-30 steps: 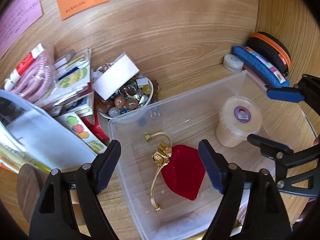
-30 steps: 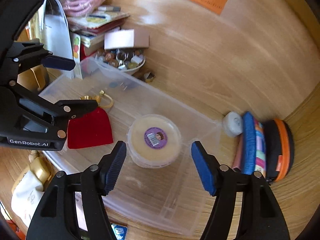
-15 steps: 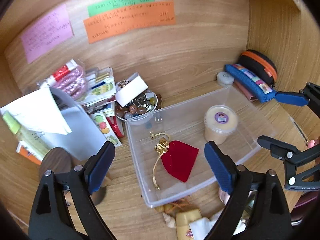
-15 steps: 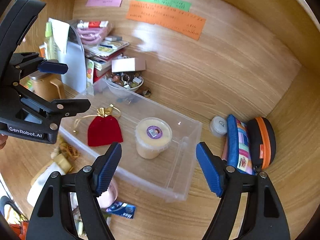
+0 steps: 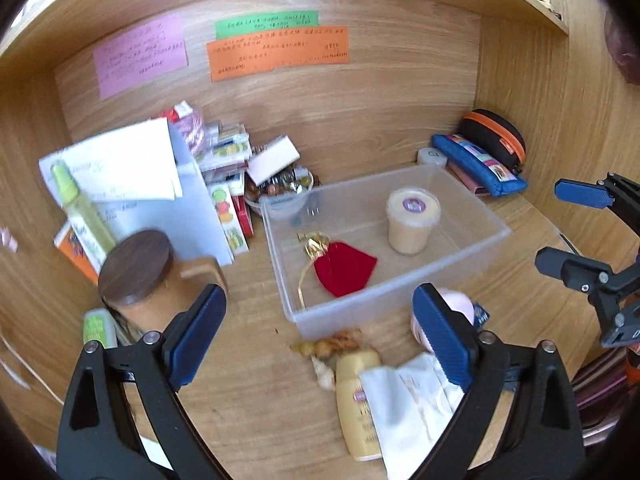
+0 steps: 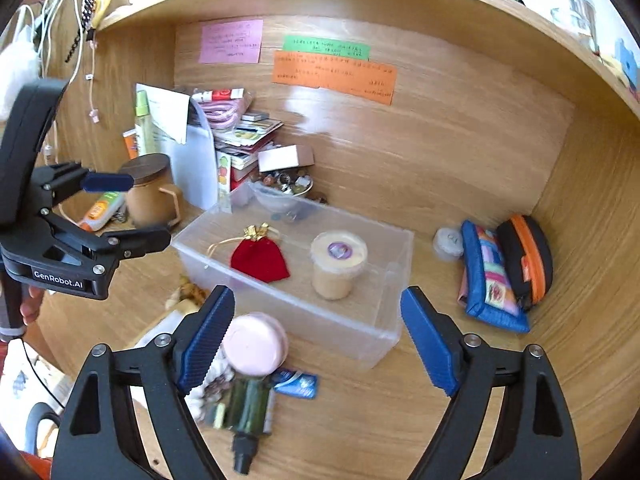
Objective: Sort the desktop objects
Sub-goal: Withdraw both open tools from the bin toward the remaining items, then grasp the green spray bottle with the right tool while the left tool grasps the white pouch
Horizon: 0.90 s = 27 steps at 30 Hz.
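A clear plastic bin (image 5: pixel 472 256) (image 6: pixel 384 320) sits mid-desk. It holds a red velvet pouch (image 5: pixel 346 268) (image 6: pixel 260 260) with gold cord and a lidded cream tub (image 5: pixel 412 220) (image 6: pixel 338 264). My left gripper (image 5: pixel 320 336) is open and empty, held above the desk in front of the bin. My right gripper (image 6: pixel 316 340) is open and empty, also in front of the bin. Near the front lie a pink round case (image 6: pixel 254 344), a yellow bottle (image 5: pixel 358 400), a white cloth (image 5: pixel 412 408), ginger (image 5: pixel 328 348), a dark green bottle (image 6: pixel 248 412) and a blue packet (image 6: pixel 298 384).
A brown lidded mug (image 5: pixel 140 276), a white file holder (image 5: pixel 168 208), stacked books (image 5: pixel 228 196) and a bowl of beads (image 5: pixel 280 188) stand at the left. A blue pouch (image 6: pixel 488 276), a black-orange case (image 6: pixel 528 256) and a small white jar (image 6: pixel 448 244) are at the right. Wooden walls enclose the desk.
Both grippers have pulled back and up from the bin, so the view widened. The front clutter and side walls came into view. The bin's contents have not moved.
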Each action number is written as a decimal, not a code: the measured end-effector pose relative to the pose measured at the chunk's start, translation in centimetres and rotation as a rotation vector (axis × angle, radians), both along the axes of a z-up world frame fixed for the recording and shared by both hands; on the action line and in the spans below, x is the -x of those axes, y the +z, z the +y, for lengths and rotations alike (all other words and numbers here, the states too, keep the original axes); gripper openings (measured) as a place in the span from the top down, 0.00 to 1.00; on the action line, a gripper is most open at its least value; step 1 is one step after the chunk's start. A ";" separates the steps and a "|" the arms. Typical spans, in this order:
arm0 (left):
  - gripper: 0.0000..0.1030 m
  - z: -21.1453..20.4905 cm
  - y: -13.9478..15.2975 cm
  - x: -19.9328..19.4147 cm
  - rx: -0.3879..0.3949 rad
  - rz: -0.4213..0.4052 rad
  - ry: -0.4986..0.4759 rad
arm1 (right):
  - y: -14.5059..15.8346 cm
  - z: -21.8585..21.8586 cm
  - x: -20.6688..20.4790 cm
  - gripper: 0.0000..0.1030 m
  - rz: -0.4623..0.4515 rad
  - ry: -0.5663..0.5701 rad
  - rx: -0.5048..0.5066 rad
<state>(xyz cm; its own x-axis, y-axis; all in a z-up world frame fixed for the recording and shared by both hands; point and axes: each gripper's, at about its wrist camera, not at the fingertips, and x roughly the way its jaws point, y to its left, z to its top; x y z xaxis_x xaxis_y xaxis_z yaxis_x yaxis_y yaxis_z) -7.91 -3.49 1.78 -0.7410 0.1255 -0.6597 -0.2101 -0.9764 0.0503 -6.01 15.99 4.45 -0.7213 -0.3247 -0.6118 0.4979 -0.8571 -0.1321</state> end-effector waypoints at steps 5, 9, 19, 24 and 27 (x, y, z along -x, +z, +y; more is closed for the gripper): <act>0.07 -0.1 -1.9 -1.7 -0.017 -0.025 0.014 | -2.0 0.8 -1.6 0.19 -0.022 -0.015 0.017; 0.07 0.3 -3.8 -2.7 -0.038 -0.063 0.010 | -4.0 1.3 -2.6 0.19 -0.050 -0.014 0.025; 0.07 2.0 -7.1 -4.1 -0.174 -0.151 -0.065 | -9.5 2.1 -2.4 0.26 -0.214 -0.001 0.074; 0.07 3.2 -8.8 -3.4 -0.157 -0.196 -0.066 | -10.8 2.1 -1.8 0.36 -0.255 0.011 0.082; 0.07 3.6 -9.5 -3.3 -0.134 -0.202 -0.065 | -11.0 2.1 -1.5 0.40 -0.263 0.014 0.084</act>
